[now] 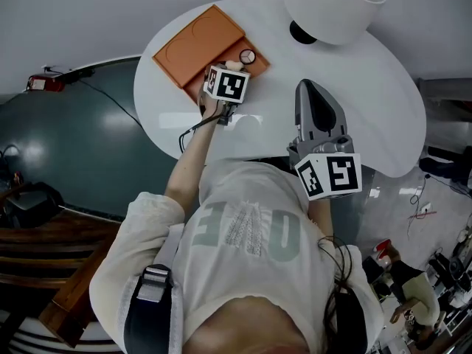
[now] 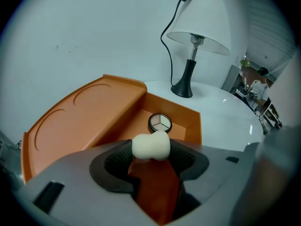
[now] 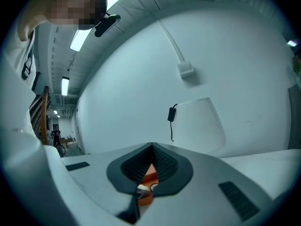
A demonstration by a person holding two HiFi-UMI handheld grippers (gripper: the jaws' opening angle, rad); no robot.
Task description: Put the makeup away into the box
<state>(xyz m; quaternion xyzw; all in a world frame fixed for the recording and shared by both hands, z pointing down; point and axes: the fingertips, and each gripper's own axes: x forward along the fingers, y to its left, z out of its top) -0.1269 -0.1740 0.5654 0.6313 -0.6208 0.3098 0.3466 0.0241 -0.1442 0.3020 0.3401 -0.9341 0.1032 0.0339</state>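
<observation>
An orange box (image 1: pixel 254 68) lies open on the white round table (image 1: pixel 369 87), its lid (image 1: pixel 198 43) folded out to the left. A round compact (image 2: pixel 160 122) with beige shades rests inside the box (image 2: pixel 188 119). My left gripper (image 2: pixel 150 149) hangs just above the box, shut on a cream makeup sponge (image 2: pixel 150 146). In the head view the left gripper (image 1: pixel 230 72) sits over the box's near edge, next to the compact (image 1: pixel 248 56). My right gripper (image 1: pixel 313 88) hovers over the table's middle, jaws together and holding nothing. The right gripper (image 3: pixel 151 149) points roughly level.
A table lamp with a white shade (image 1: pixel 335 6) and black base (image 2: pixel 182 89) stands at the far side of the table, its cable running up the wall. The table's near edge (image 1: pixel 243 157) is close to the person's body. Dark floor lies to the left.
</observation>
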